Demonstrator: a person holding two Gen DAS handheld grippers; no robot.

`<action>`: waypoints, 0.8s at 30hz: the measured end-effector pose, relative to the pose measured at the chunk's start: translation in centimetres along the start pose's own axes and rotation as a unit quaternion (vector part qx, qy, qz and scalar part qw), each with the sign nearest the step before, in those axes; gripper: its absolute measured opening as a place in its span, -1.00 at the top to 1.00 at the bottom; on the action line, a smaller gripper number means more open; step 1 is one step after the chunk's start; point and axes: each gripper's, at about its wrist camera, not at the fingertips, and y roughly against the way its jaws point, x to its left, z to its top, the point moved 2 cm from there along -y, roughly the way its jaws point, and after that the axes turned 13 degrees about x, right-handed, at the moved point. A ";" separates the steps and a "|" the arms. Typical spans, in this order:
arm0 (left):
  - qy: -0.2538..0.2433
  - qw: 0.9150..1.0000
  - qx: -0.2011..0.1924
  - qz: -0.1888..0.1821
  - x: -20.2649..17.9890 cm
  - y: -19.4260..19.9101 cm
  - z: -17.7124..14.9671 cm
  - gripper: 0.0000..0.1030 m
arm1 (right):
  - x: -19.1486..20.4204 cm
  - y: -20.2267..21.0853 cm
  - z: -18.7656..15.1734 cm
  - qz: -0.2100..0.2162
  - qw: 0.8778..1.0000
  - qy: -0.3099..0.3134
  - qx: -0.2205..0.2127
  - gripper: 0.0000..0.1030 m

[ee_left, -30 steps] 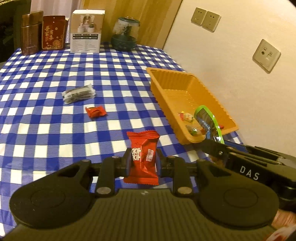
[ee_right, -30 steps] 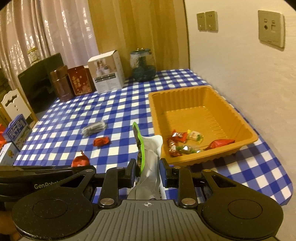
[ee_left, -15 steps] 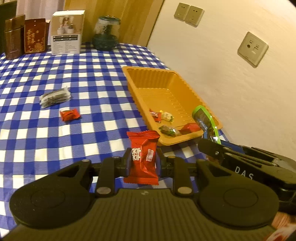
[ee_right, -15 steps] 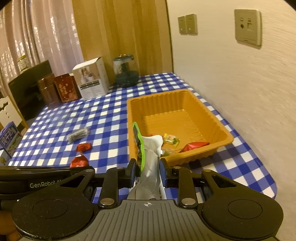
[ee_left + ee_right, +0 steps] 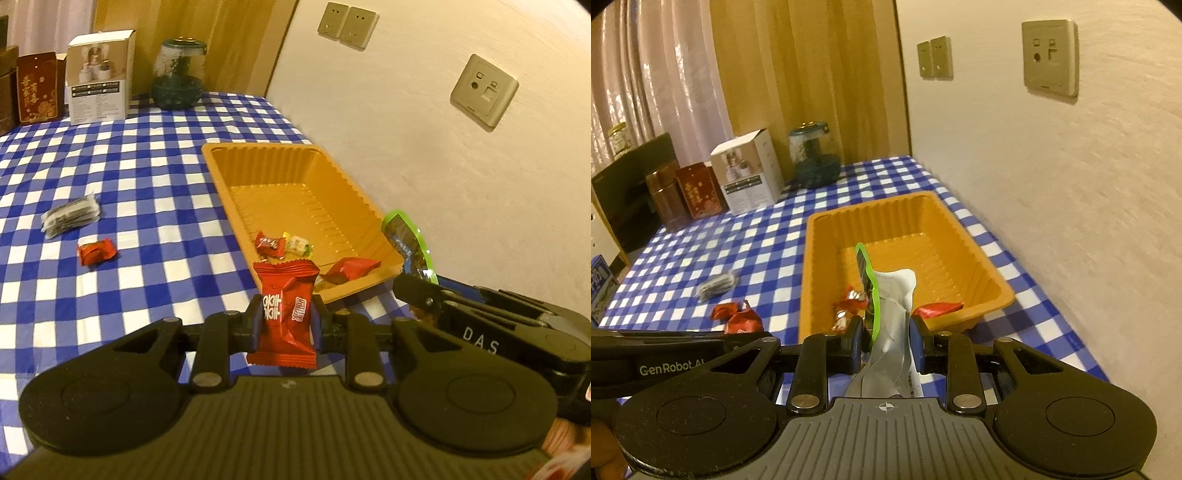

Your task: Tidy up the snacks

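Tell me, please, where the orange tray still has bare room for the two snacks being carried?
The orange tray is bare across its middle and far end, up to the wall by the glass jar. Its near end is crowded: small candies and a red wrapper sit there.

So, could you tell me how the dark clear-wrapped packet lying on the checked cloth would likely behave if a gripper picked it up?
The dark packet looks small and flat, so probably light. Its crinkled clear wrap suggests it would flex and might slip. It lies flat, so rolling seems unlikely.
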 end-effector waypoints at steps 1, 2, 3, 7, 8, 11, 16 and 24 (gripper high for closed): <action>-0.001 1.000 0.000 -0.001 -0.2 -0.2 0.2 0.56 | -0.3 -0.1 0.2 -0.001 1.000 -0.001 -0.001 0.47; -0.003 1.000 0.000 -0.001 -0.3 -0.3 0.4 0.56 | -0.5 -0.1 0.4 -0.001 1.000 -0.001 -0.001 0.47; -0.004 1.000 0.000 -0.001 -0.5 -0.5 0.7 0.56 | -0.8 -0.2 0.6 -0.001 1.000 -0.002 -0.002 0.47; -0.004 1.000 0.000 -0.003 -0.9 -1.2 1.6 0.56 | -1.5 -0.6 1.5 -0.002 1.000 -0.002 -0.003 0.47; -0.004 1.000 -0.001 -0.003 -0.9 -1.4 1.8 0.56 | -1.7 -0.7 1.7 -0.001 1.000 -0.001 -0.004 0.47; -0.005 1.000 -0.001 -0.005 -1.1 -1.9 2.5 0.56 | -2.0 -1.2 2.5 -0.001 1.000 0.005 -0.005 0.47; -0.003 1.000 -0.005 -0.008 -1.4 -2.3 3.9 0.56 | -2.3 -1.7 3.6 0.003 1.000 0.011 -0.008 0.47; -0.003 1.000 -0.011 -0.014 -1.7 -3.3 6.1 0.56 | -2.9 -2.7 5.7 0.012 1.000 0.020 -0.009 0.47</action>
